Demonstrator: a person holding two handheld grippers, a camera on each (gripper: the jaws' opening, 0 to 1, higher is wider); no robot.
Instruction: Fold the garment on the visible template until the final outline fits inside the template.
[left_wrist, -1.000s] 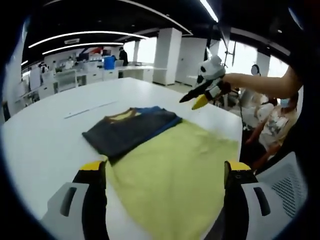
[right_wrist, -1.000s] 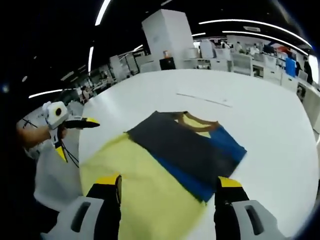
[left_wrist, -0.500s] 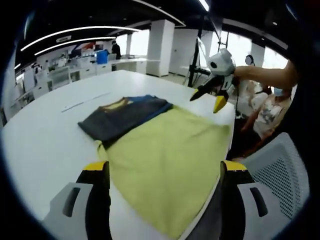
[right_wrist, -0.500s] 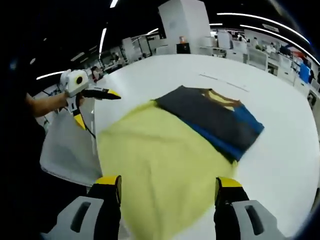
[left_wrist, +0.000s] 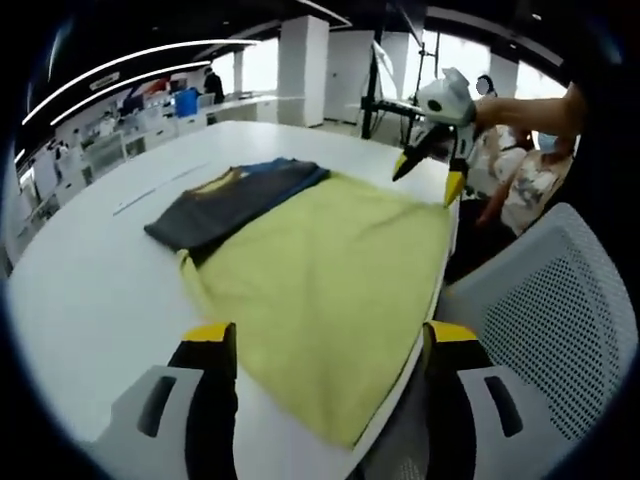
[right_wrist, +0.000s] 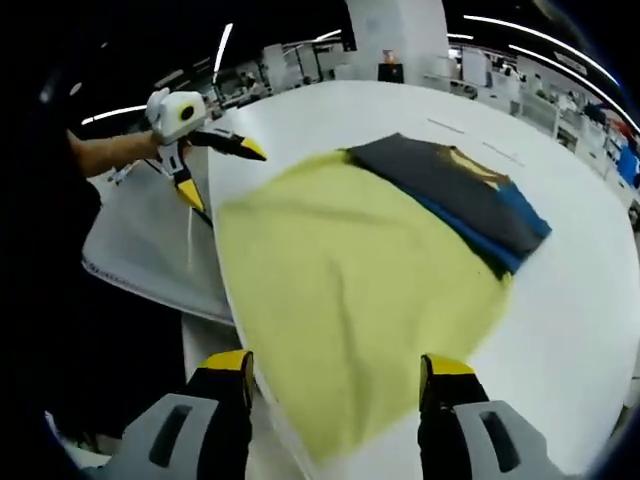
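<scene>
While flat, garment (left_wrist: 300, 260) collar-end away.

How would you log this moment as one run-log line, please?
garment: folded, dark, on table | yellow cloth: spread flat | left tool: open | right tool: open

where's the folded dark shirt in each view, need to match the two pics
Left gripper view: the folded dark shirt lies upper left of centre, at the far end of the yellow cloth.
Right gripper view: the folded dark shirt lies upper right, at the cloth's far end, blue edge toward the camera.
Shared landmark: the yellow cloth, spread on the white table between each view's own tongs.
</scene>
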